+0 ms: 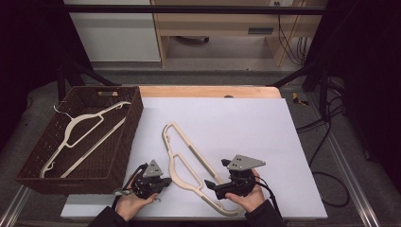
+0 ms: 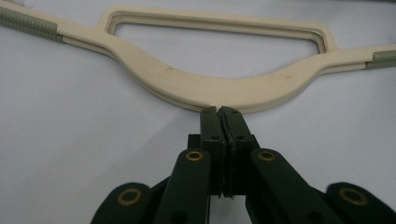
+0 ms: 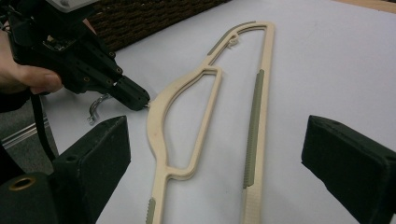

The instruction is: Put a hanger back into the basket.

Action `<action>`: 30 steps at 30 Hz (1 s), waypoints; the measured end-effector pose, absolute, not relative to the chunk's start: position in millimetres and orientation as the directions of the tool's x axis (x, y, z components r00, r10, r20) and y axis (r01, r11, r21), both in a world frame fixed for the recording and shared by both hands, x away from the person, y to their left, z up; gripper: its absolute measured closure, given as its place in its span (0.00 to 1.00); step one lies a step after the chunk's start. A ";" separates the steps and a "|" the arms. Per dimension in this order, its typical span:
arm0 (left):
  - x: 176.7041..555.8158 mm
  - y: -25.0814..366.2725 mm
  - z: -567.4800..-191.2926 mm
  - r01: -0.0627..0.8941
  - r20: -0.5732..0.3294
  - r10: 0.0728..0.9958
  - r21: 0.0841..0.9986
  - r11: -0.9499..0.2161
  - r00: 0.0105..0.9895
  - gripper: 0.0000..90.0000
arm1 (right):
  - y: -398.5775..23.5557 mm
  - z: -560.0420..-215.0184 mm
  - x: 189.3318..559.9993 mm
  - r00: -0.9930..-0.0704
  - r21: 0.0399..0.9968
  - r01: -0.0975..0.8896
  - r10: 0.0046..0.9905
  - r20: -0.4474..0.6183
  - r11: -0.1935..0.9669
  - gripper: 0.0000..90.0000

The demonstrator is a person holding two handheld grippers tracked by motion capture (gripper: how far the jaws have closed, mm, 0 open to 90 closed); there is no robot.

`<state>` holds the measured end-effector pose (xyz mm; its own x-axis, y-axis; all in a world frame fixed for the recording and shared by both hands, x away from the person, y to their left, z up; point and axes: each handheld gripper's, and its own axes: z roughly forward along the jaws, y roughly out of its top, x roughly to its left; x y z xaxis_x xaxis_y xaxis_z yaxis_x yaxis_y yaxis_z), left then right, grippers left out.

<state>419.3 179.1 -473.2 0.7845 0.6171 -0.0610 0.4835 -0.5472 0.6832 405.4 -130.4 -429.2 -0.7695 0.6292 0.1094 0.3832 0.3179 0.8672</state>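
High view showed the counter [image 1: 293, 142] with a brown basket [image 1: 135, 123] at its left holding one hanger [image 1: 78, 125], and a second cream hanger [image 1: 189, 165] lying flat just right of the basket, its long axis running from the far left toward the near right, between the two hands. The left tool [image 1: 165, 181] lay at the hanger's left side, midway along it, its jaws pressed together with their tips touching the curved neck; a metal hook [image 3: 95, 109] lay under that tool. Whether the tips pinched anything I could not tell. The right tool [image 1: 209, 184] sat at the near end with jaws wide apart and empty, the hanger's bars running away between them. By my judgement the right tool was better placed to grip.
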 end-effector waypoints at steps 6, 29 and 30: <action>418.2 179.3 -467.2 0.476 -0.063 0.613 0.694 -0.540 0.788 0.98 | -126.6 -430.1 404.5 -0.774 0.864 0.382 0.624 0.107 0.326 0.09; 405.9 167.8 -430.6 0.461 -0.043 0.614 0.704 -0.541 0.788 0.99 | -71.2 -439.6 404.7 -0.816 0.827 0.358 0.576 0.050 0.435 0.21; 405.6 167.6 -429.8 0.464 -0.046 0.617 0.703 -0.538 0.786 0.98 | -67.8 -441.0 405.1 -0.816 0.821 0.356 0.577 0.040 0.447 0.22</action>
<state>405.6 167.6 -429.8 0.7855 0.6172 -0.0458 0.4640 -0.5384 0.7035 405.1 -67.8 -441.0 -0.8160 0.5767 0.0401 0.3562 0.4471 0.8205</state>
